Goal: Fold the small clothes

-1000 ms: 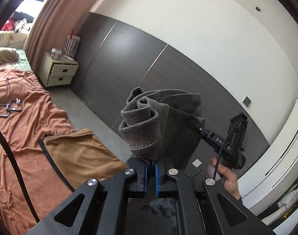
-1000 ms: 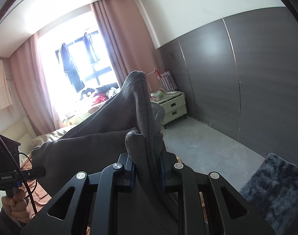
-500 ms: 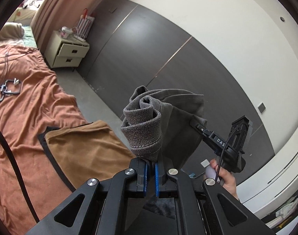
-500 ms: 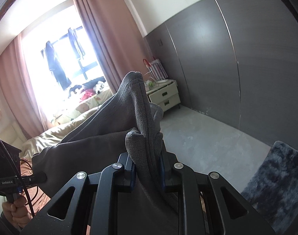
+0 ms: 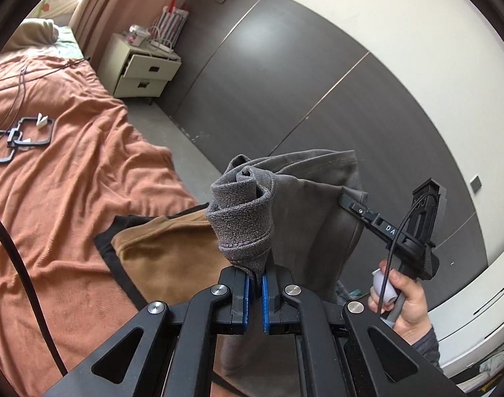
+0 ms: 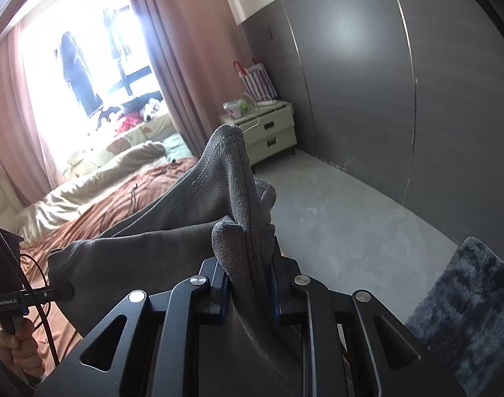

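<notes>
A grey garment (image 5: 305, 205) hangs in the air between both grippers, above the edge of the bed. My left gripper (image 5: 256, 274) is shut on one bunched, ribbed corner of it. My right gripper (image 6: 248, 264) is shut on another bunched corner (image 6: 238, 198). In the left wrist view the right gripper (image 5: 348, 200) pinches the cloth's far edge. In the right wrist view the left gripper (image 6: 62, 292) pinches it at the lower left. The cloth sags between them.
A bed with a rust-orange blanket (image 5: 60, 178) lies to the left, with a brown garment (image 5: 166, 261) and black hangers (image 5: 20, 135) on it. A cream nightstand (image 5: 143, 69) stands by the dark wall panels. A grey shaggy rug (image 6: 463, 311) lies on the floor.
Both grippers have tilted downward with the grey garment still held; the bed and floor fill more of each view. The grip on the cloth has not changed.
</notes>
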{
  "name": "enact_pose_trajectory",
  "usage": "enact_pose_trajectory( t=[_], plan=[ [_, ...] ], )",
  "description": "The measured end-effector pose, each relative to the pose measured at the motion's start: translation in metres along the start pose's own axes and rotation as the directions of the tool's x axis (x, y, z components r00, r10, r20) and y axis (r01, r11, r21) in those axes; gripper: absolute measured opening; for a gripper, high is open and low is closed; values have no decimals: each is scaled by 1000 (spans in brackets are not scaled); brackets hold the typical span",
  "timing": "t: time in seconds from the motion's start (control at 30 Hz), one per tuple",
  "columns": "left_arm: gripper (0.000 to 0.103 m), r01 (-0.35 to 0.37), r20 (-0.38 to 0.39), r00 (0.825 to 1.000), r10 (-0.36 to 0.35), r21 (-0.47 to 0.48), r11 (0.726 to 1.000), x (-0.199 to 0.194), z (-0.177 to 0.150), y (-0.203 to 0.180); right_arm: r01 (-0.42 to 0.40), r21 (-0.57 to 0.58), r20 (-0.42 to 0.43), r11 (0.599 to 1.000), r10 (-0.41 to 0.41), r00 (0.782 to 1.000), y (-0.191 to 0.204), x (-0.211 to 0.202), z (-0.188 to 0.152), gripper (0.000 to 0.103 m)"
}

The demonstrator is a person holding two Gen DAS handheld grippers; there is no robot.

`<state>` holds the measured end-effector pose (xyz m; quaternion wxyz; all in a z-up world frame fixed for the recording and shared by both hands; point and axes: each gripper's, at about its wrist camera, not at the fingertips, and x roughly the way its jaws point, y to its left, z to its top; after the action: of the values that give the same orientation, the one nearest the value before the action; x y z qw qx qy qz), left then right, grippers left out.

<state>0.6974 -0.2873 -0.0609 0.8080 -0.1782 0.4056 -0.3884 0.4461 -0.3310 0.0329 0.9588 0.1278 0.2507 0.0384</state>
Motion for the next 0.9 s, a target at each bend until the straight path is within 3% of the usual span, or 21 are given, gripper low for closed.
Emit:
enact_pose_trajectory(
  t=[0.23,0.33,0.4,0.47,0.53,0.63,0.77,0.9],
  plan=[
    [5,-34,-23,999,33,-59,998,26,-6,52,34,-22,-80,999,-35,996,36,52,11,15],
    [6,-55,-21,998,53,-94,994,36,-4,71,72,-17,-111,997,-74,991,30,63,16,16],
    [8,-108,-39,994,104,-117,987,48,-2,86,141,11,-160,990,-137,978,11,72,24,22],
    [17,-176,-83,983,165,-136,975,59,-3,101,182,35,-199,983,-172,965,4,83,40,26],
    [17,-199,-76,979,189,-152,968,58,-6,112,231,-7,-168,973,-229,959,12,76,51,27],
    [28,-265,-58,964,259,-136,955,49,-5,122,323,-75,-119,944,-330,937,30,65,62,27],
    [29,-275,-34,961,273,-129,953,42,-3,125,231,-57,-195,971,-238,951,40,66,66,27],
    [29,-274,-17,962,274,-47,961,48,-5,105,232,-121,-286,965,-258,923,46,80,67,27]
  ],
)
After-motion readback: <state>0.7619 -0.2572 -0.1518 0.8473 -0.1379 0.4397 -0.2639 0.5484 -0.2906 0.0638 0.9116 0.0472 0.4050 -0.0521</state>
